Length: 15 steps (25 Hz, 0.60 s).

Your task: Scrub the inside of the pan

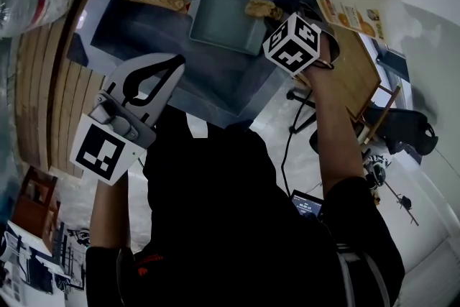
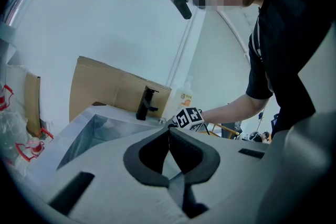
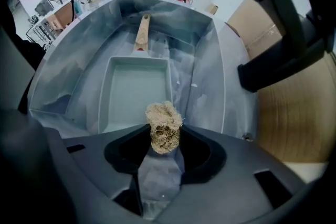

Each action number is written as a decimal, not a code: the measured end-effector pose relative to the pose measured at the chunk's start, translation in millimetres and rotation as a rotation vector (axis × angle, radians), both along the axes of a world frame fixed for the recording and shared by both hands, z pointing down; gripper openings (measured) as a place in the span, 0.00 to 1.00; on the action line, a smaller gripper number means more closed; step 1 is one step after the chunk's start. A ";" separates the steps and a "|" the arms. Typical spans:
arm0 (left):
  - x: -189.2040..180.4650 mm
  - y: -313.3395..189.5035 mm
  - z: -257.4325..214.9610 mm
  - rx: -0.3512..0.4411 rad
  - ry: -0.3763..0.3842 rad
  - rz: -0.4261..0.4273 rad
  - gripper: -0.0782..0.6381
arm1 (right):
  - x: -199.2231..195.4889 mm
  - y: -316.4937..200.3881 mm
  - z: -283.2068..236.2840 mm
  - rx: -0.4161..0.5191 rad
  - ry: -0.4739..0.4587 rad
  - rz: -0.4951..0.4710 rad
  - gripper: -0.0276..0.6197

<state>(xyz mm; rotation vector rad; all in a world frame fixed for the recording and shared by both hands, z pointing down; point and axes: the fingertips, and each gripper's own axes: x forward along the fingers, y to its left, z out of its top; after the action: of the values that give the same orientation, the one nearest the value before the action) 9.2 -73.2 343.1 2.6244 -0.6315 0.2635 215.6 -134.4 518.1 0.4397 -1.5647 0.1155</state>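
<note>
The fingers of the right gripper were clamped on a tan fibrous scrubber, which stood out past the fingertips. The scrubber was over the near end of the rectangular pan; contact with the pan could not be confirmed. The pan lay flat on the bottom of the steel sink, its wooden handle pointing away from the right gripper. The left gripper was shut, fingertips meeting with nothing between them, and was held up at the sink's near side, well apart from the pan. A black faucet stood at the sink's rim.
</note>
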 end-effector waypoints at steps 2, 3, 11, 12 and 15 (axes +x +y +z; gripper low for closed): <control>0.2 2.3 -9.9 0.019 -0.007 0.009 0.14 | -2.0 3.7 -11.1 0.019 -0.027 0.015 0.31; 0.7 3.2 -15.8 0.033 -0.012 0.015 0.14 | -2.9 5.7 -17.7 0.030 -0.045 0.023 0.31; 3.4 15.7 -64.1 0.134 -0.039 0.050 0.14 | -11.0 28.3 -78.1 0.118 -0.291 0.166 0.31; 3.8 17.3 -69.5 0.145 -0.041 0.054 0.14 | -11.2 32.4 -83.9 0.126 -0.314 0.179 0.31; 4.9 22.2 -85.9 0.170 -0.042 0.057 0.14 | -11.4 46.4 -100.9 0.149 -0.377 0.213 0.31</control>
<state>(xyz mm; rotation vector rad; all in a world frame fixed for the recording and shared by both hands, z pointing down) 14.0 -50.9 257.2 2.8098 -0.6180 0.2948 204.3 -88.0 417.2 0.7348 -1.9003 0.2591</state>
